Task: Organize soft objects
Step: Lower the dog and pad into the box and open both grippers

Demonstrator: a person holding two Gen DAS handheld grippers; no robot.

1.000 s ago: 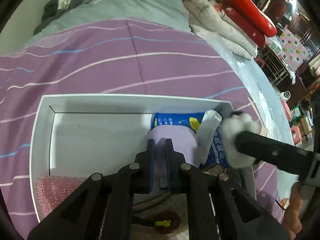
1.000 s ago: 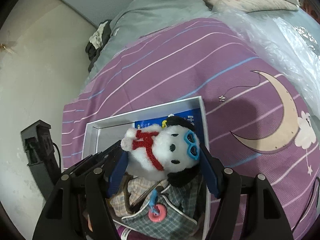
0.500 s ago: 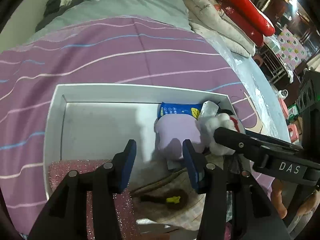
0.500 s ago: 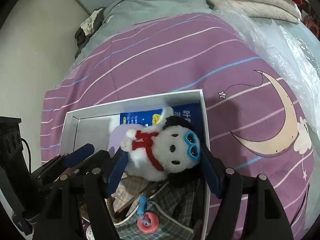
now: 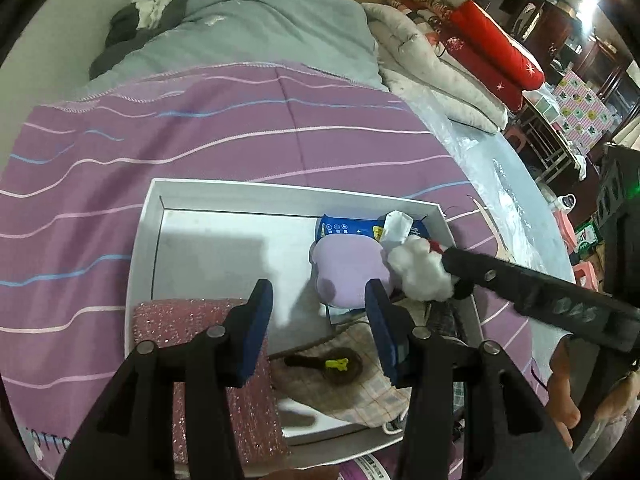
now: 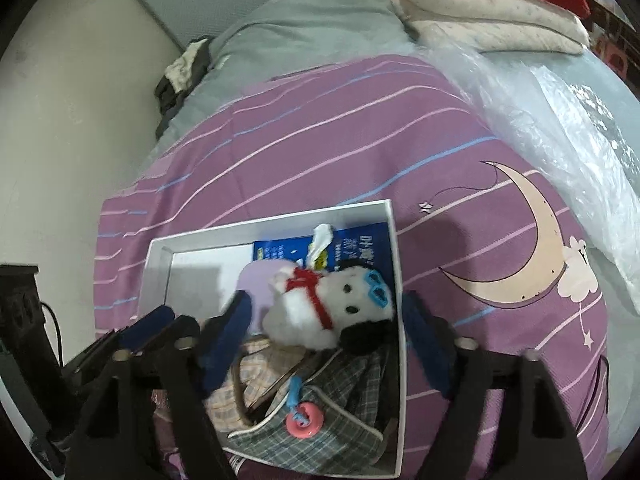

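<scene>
Two grippers hover over our white box (image 5: 140, 264) on the bed. Our left gripper (image 5: 318, 320) stands spread, empty, just short of the lilac cushion (image 5: 348, 270). Our right gripper (image 6: 326, 346) is closing around the white plush toy (image 6: 320, 308), seemingly without contact. Squeezed off-centre, the toy could roll onto the checked fabric (image 6: 320, 432) or drag the blue packet (image 6: 280, 254).

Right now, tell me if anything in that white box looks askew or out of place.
The white plush toy lies tipped on its side atop the plaid fabric by the right wall of the white box, not sitting upright. A white tissue sticks up crookedly out of the blue packet behind it. Otherwise nothing looks spilled or damaged.
</scene>
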